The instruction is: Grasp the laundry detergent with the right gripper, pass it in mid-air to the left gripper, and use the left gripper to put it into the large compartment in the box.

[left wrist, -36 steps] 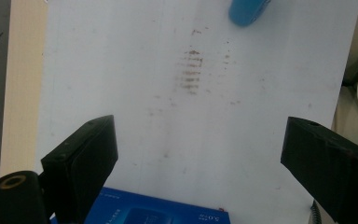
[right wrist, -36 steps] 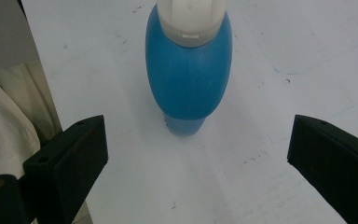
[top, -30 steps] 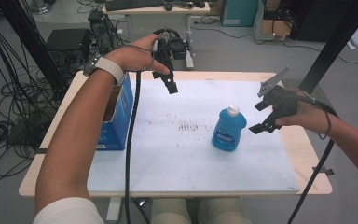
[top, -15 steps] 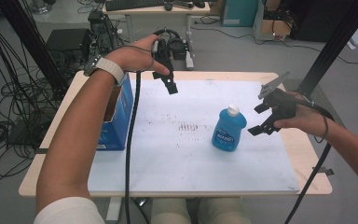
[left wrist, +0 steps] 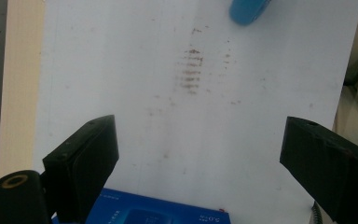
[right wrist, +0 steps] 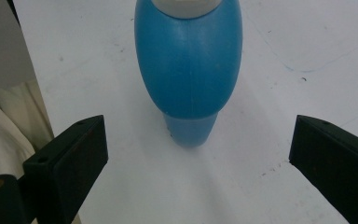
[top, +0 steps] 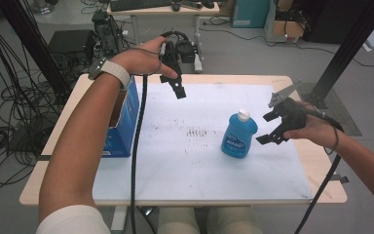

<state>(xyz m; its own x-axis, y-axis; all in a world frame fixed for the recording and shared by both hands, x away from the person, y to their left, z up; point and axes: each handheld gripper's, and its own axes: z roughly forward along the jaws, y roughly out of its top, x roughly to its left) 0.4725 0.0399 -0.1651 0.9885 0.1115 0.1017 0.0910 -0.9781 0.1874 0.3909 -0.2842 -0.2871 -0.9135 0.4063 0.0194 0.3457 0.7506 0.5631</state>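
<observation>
A squat blue plastic bottle (top: 239, 135) with a white cap stands upright on the white sheet (top: 195, 165) that covers the light wooden table (top: 321, 170), a little right of the sheet's middle and just right of a patch of dark smudges (top: 198, 132). Its body is oval and glossy, widest at the shoulder and narrowing toward the base, and a paler label with white lettering sits on its front — the wording is too small to read. In the right gripper view the bottle (right wrist: 189, 65) is seen from above, its rounded blue shoulder swelling out over a narrower foot, the white cap cut off at the top edge. The right gripper (top: 271, 127), held in the person's right hand, sits just beside the bottle on its right with the jaws spread wide and nothing between them; the bottle lies ahead of the jaws, not touched. The left gripper (top: 174, 84) hangs in the air above the far left part of the sheet, well apart from the bottle, its jaws also wide apart and empty. A blue cardboard box (top: 124, 119) stands at the table's left edge — in the left gripper view its top (left wrist: 154, 214) shows right below that gripper's jaws.
</observation>
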